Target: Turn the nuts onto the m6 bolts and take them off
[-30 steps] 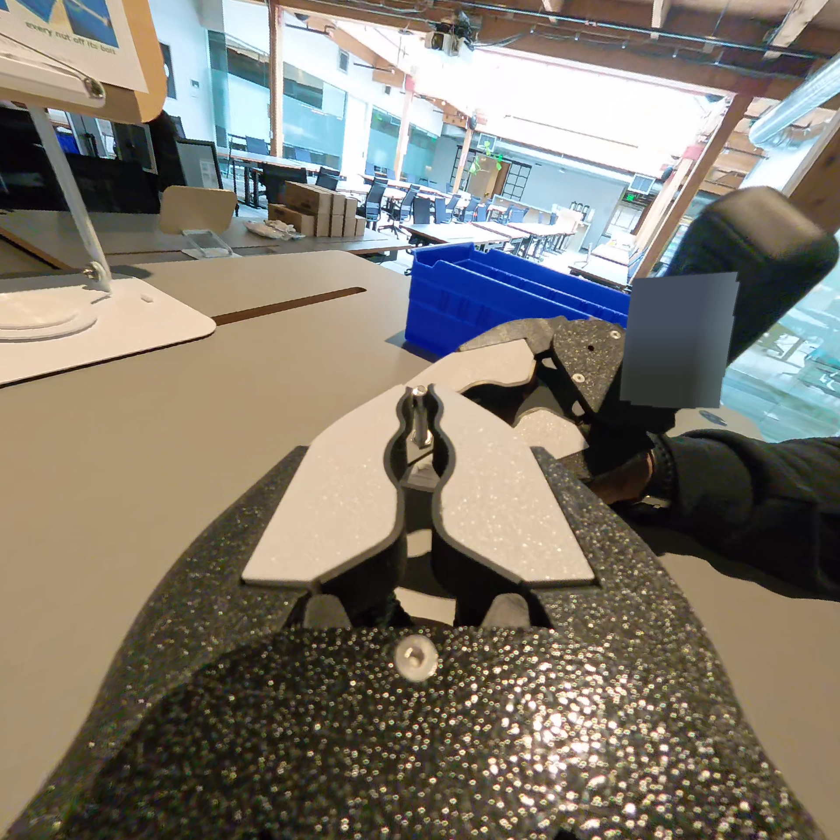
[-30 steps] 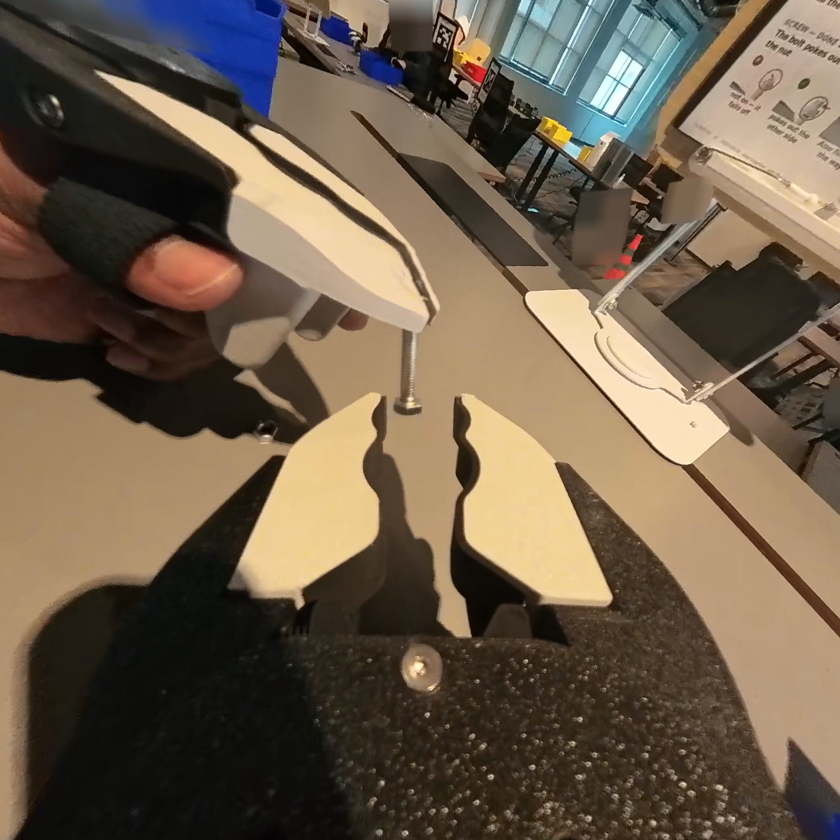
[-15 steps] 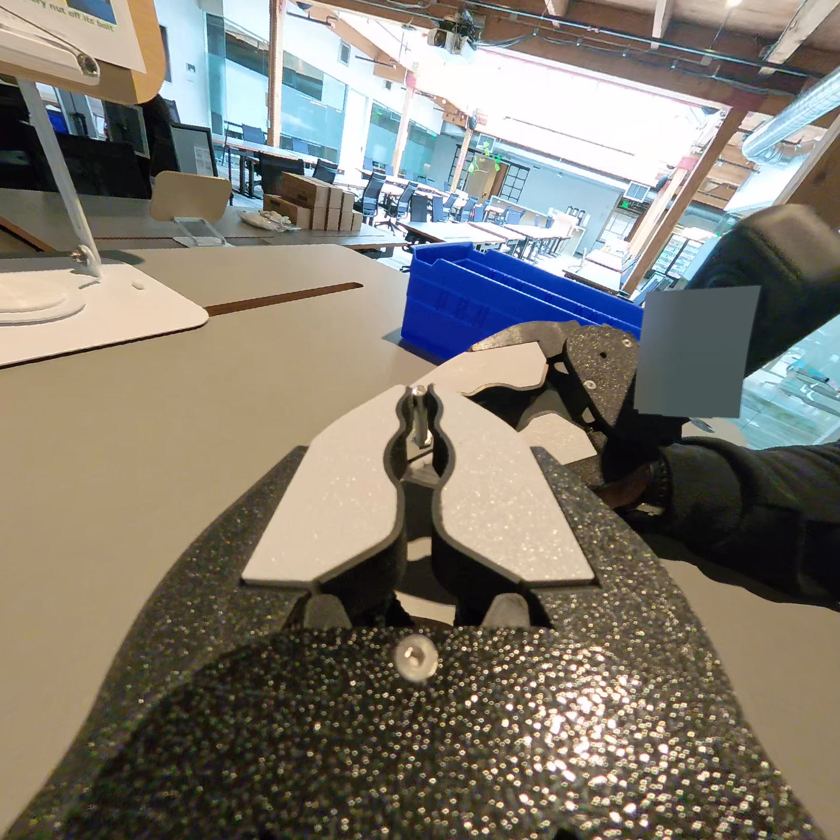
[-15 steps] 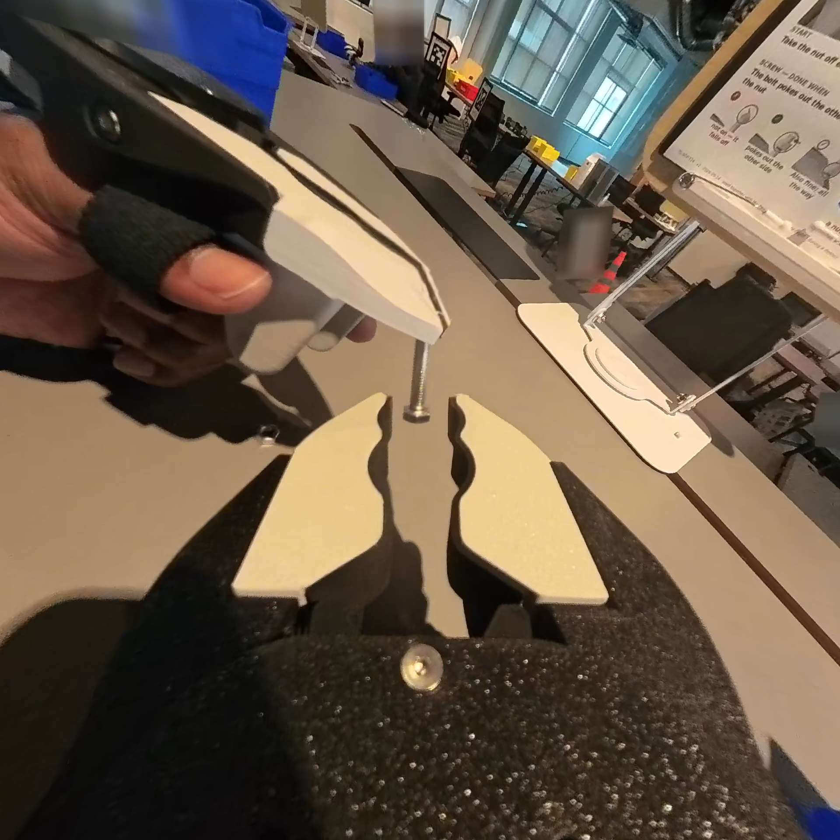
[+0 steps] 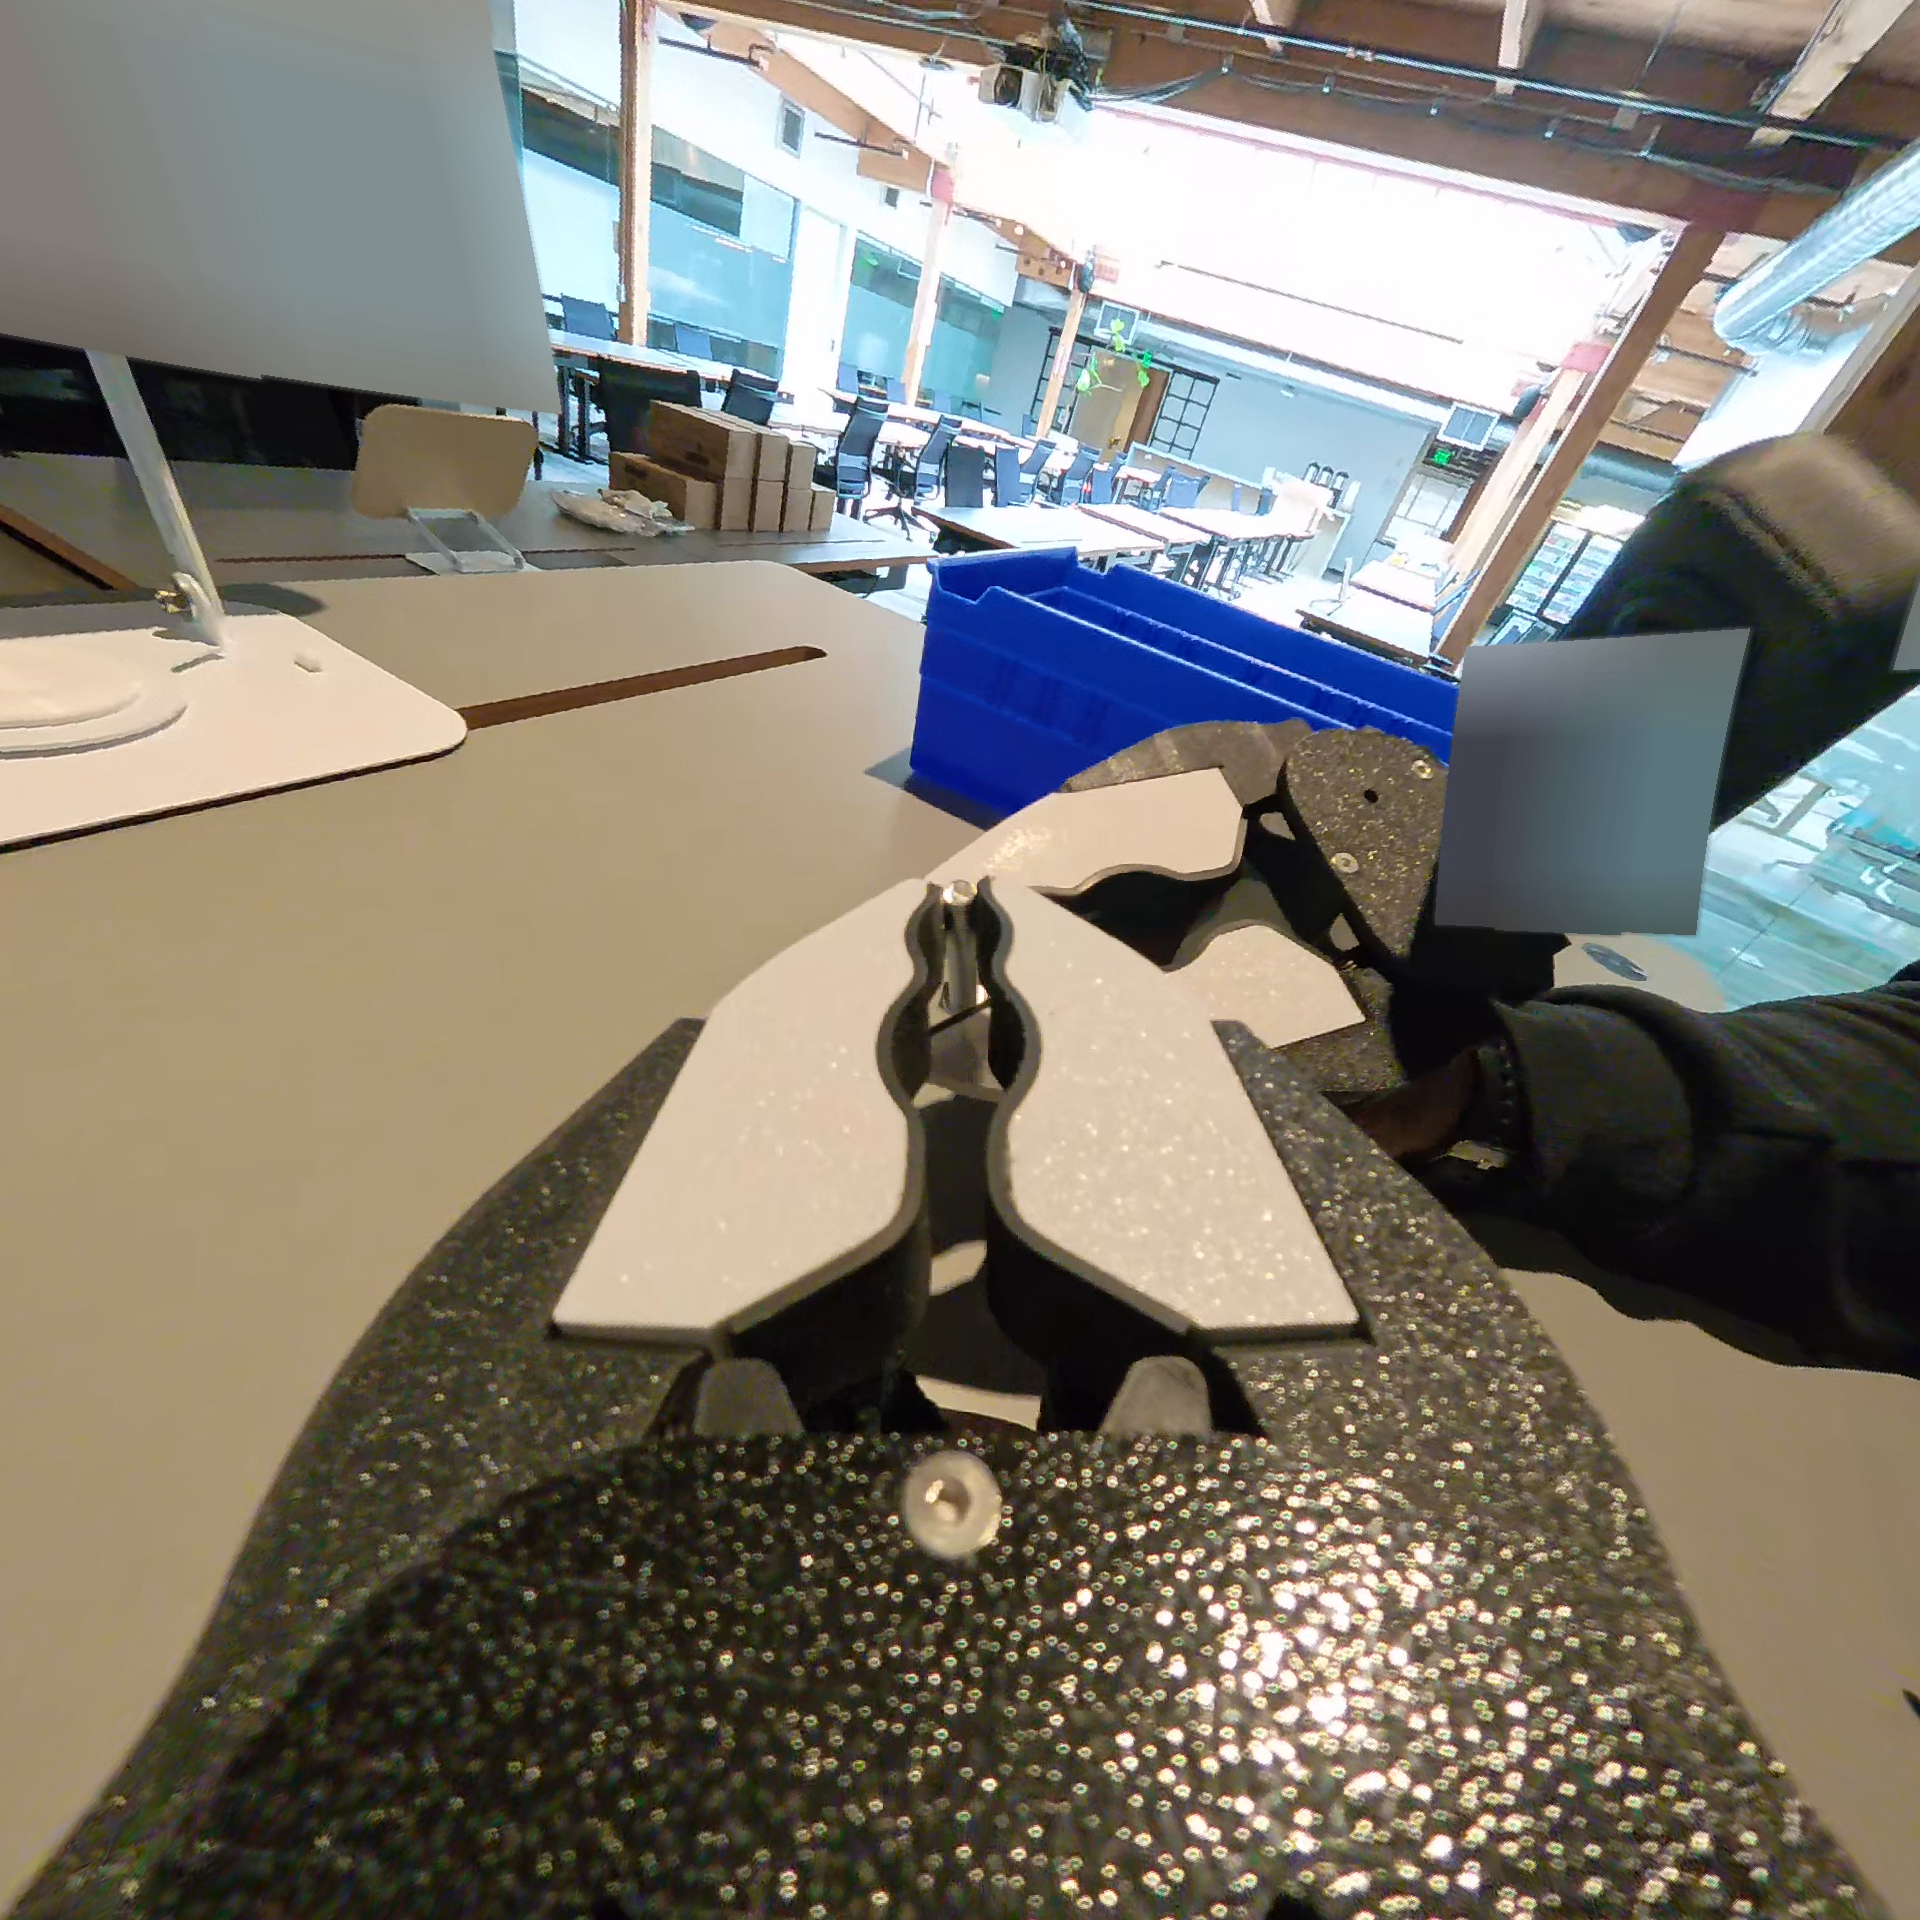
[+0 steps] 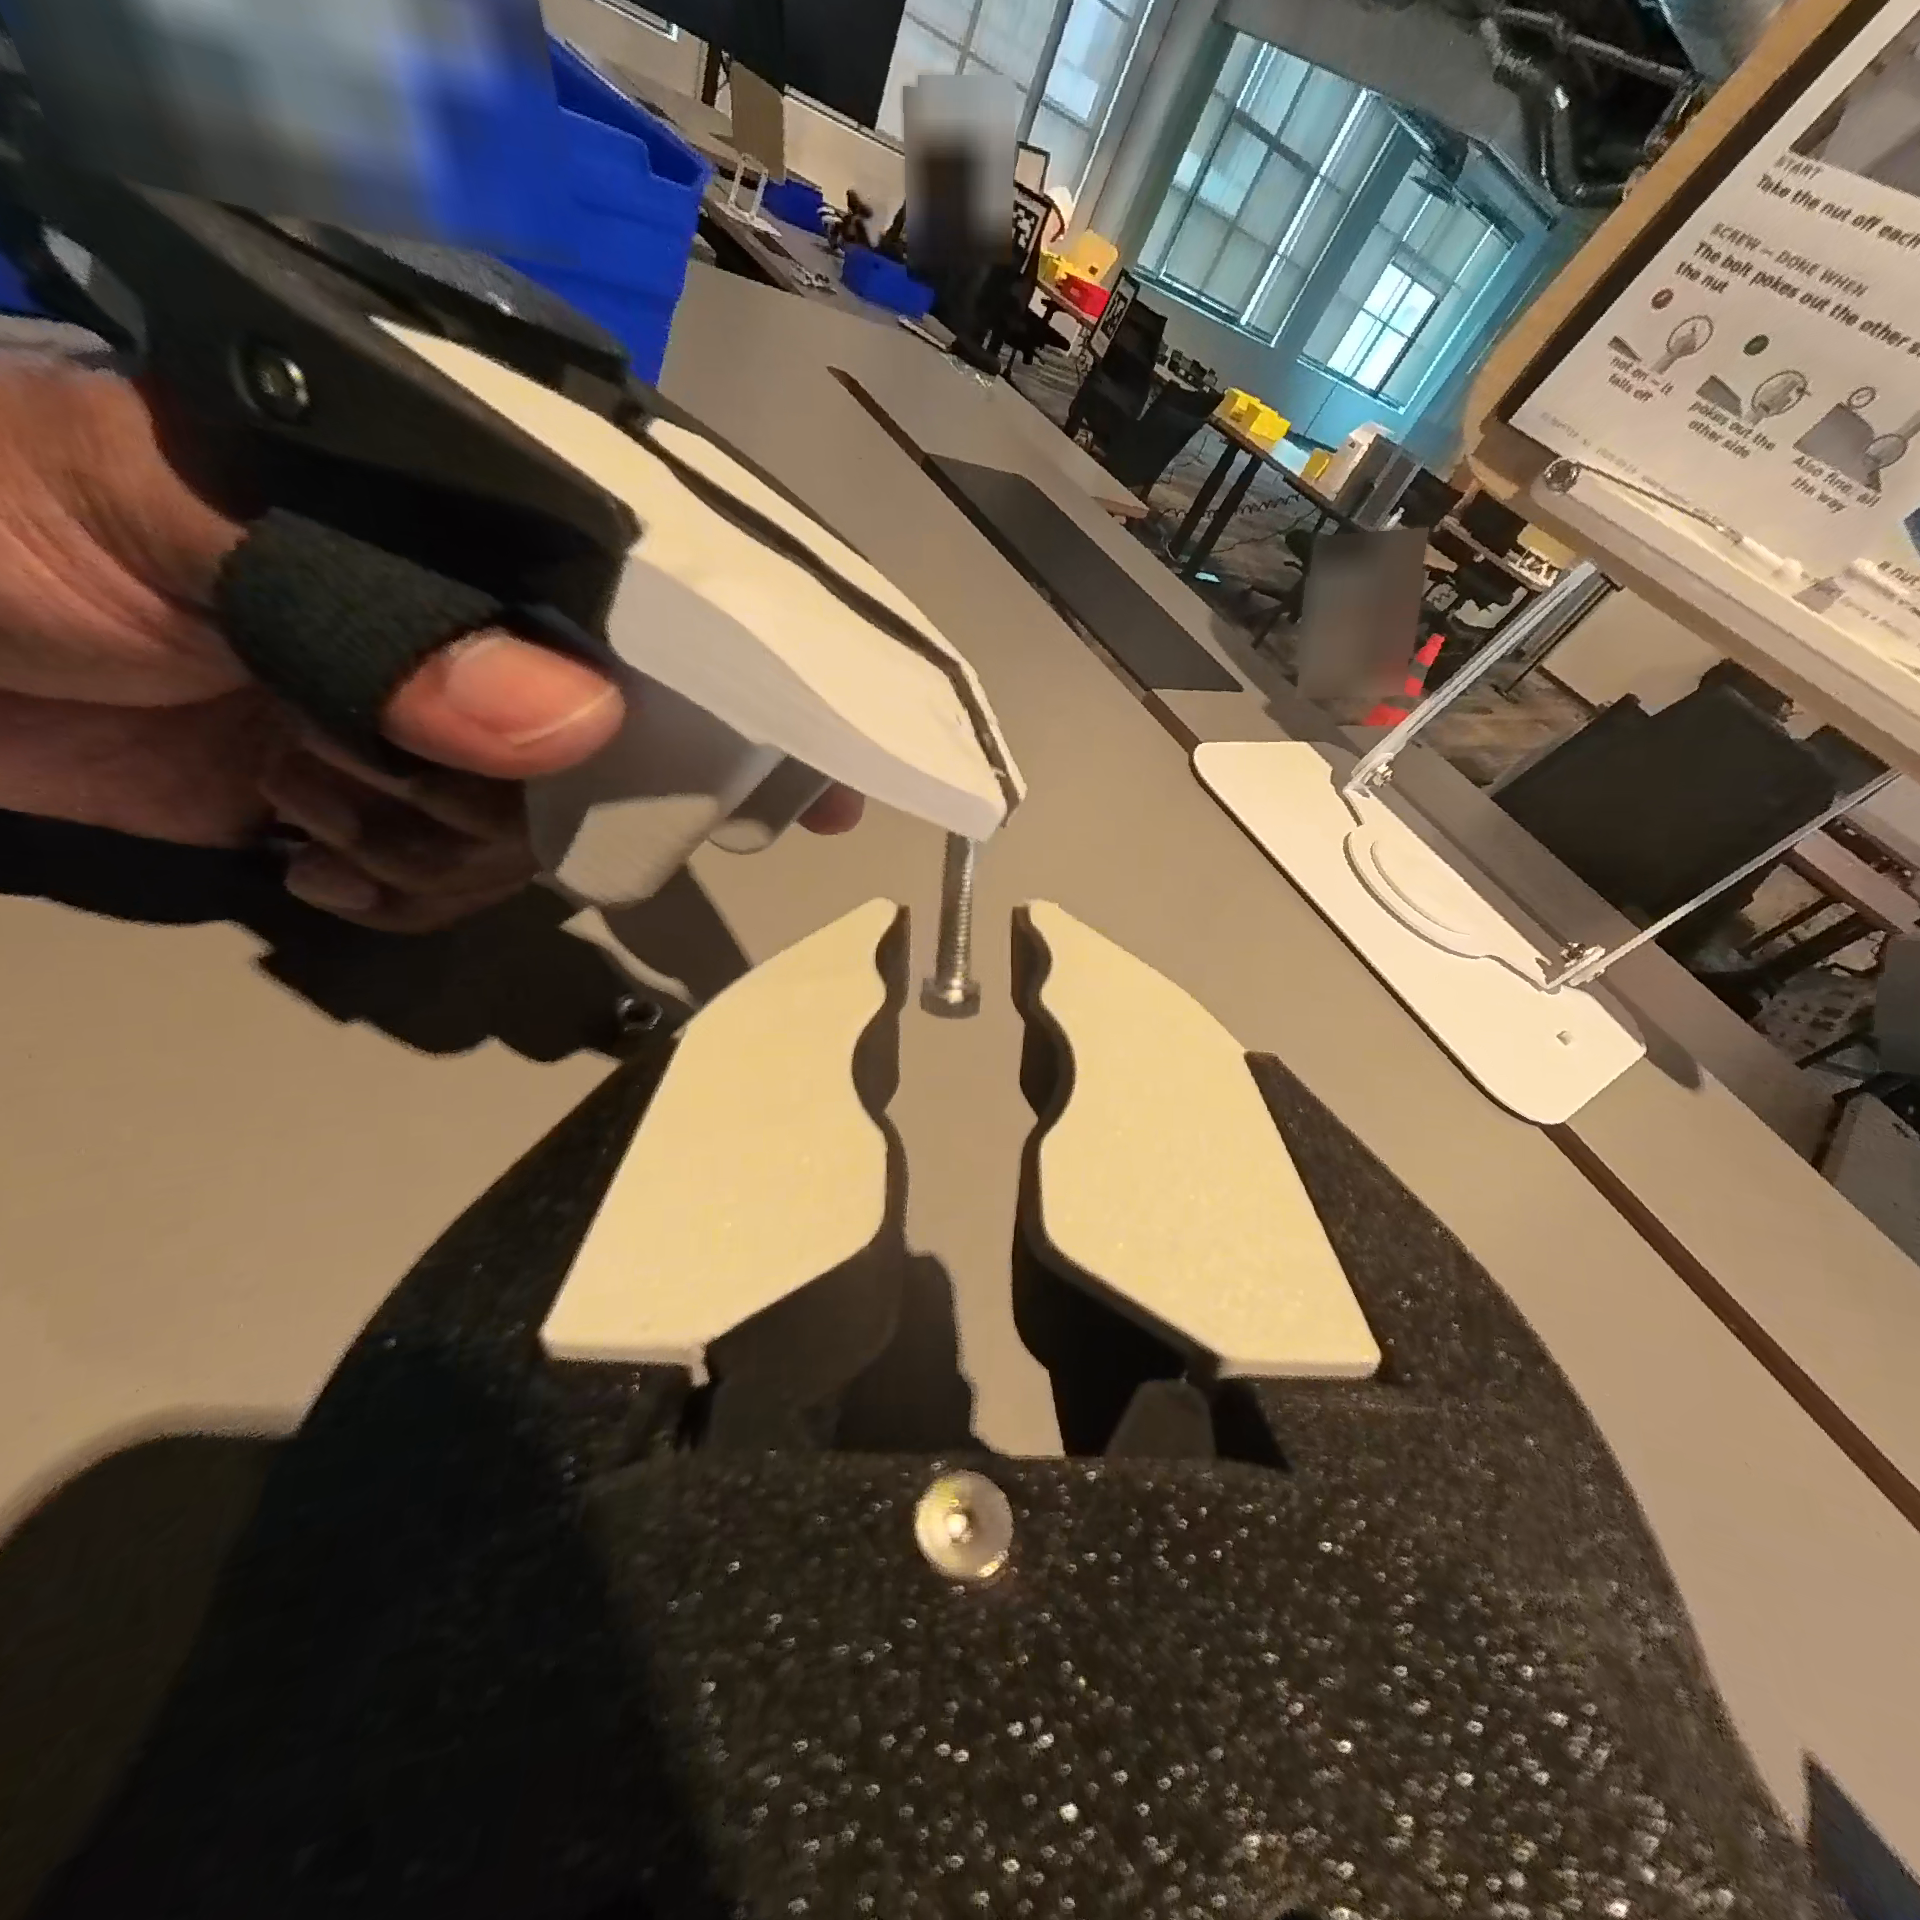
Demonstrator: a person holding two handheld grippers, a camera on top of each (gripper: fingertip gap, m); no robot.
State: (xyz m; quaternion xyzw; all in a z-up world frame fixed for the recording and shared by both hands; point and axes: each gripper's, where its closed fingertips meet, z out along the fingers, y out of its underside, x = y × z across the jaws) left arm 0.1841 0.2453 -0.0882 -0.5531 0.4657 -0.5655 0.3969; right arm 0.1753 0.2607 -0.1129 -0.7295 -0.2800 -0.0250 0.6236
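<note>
The bolt [image 6: 953, 914] hung head down from the tip of the left gripper [image 6: 992, 810], whose fingers were pressed together on its threaded end. In the left wrist view the same bolt [image 5: 954, 951] stood between the closed fingertips of the left gripper [image 5: 956, 899], with its end showing at the top. The head of the bolt was in the gap between the two fingers of the right gripper [image 6: 954, 920], which were apart and did not touch it. A small dark nut [image 6: 636, 1013] lay on the grey table [image 6: 208, 1091], in the shadow just left of the right gripper. A hand [image 6: 208, 665] with a black finger strap held the left gripper. In the left wrist view the right gripper [image 5: 1101, 894] reached in from the right, close behind the bolt. A blue bin [image 5: 1091, 686] stood on the table [image 5: 416, 987] behind it; I could not see what was inside. A white stand base [image 6: 1455, 935] rested on the table, well apart on the right.
</note>
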